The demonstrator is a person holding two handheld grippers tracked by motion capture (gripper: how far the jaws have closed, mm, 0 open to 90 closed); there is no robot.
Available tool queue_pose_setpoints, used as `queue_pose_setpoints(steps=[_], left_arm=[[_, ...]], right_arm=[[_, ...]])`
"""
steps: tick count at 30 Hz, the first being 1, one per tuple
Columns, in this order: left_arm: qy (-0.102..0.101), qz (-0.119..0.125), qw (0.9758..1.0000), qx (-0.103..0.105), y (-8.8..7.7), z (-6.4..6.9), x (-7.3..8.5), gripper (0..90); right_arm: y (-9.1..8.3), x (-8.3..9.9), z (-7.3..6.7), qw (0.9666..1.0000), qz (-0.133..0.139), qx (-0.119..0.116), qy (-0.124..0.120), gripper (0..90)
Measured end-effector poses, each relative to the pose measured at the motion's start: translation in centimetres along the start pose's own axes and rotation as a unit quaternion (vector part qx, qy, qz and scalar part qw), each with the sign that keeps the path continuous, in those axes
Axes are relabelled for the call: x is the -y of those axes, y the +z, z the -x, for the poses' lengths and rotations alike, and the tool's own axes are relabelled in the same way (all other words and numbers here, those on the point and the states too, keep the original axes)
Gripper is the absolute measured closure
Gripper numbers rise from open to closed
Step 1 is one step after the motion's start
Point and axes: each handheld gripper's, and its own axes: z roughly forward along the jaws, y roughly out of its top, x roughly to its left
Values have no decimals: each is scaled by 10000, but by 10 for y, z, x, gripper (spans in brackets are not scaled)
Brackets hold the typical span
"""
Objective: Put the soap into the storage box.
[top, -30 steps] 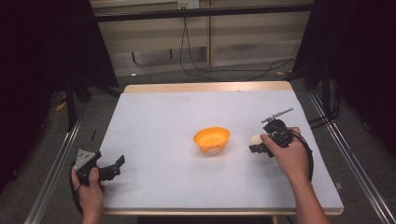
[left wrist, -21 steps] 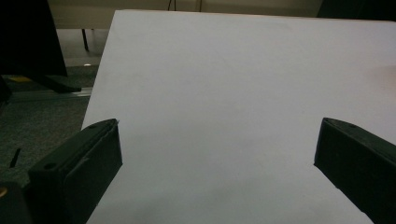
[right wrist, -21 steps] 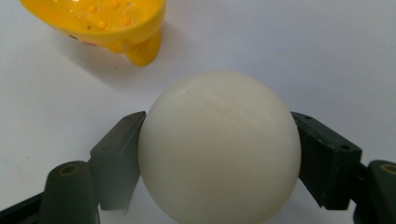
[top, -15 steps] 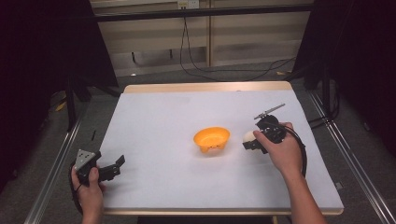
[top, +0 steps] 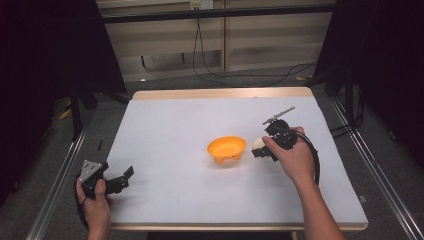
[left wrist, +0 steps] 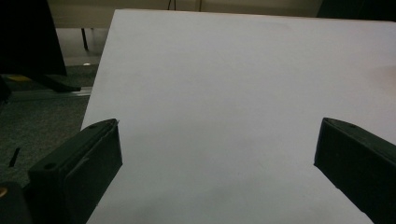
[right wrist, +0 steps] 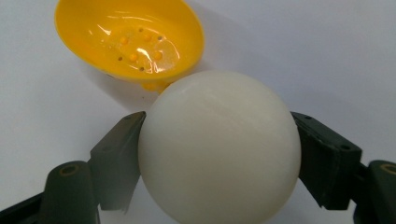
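Dark curtains and a grey floor with loose black cables surround a white surface [top: 170,145] with a pale wooden edge along its far side. Near the middle of the surface, slightly toward the person's right, sits a shallow orange bowl [top: 226,150]; the right gripper view shows its glossy yellow-orange inside, dotted with small holes and bumps. Just beside the bowl on its right, the right tool [top: 260,148] is held in the person's right hand [top: 295,160], with a black cable looping around the wrist. Its two black jaws are pressed against opposite sides of a smooth white ball [right wrist: 218,147], gripping it, and the ball hangs close to the bowl's near rim. At the near left corner of the surface, well apart from the bowl, the left hand [top: 95,205] holds the left tool [top: 127,175], which carries a grey three-cornered plate on top. Its jaws stand wide apart with nothing between them, pointing across bare white surface.
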Motion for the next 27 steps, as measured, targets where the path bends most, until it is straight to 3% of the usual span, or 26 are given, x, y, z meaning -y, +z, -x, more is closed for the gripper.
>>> queue_pose_setpoints(steps=[27], left_arm=[[-13, -12, 10000, -3, 0, 0, 0, 8]], right_arm=[[14, -36, -24, 9995, -4, -165, -277, 240]])
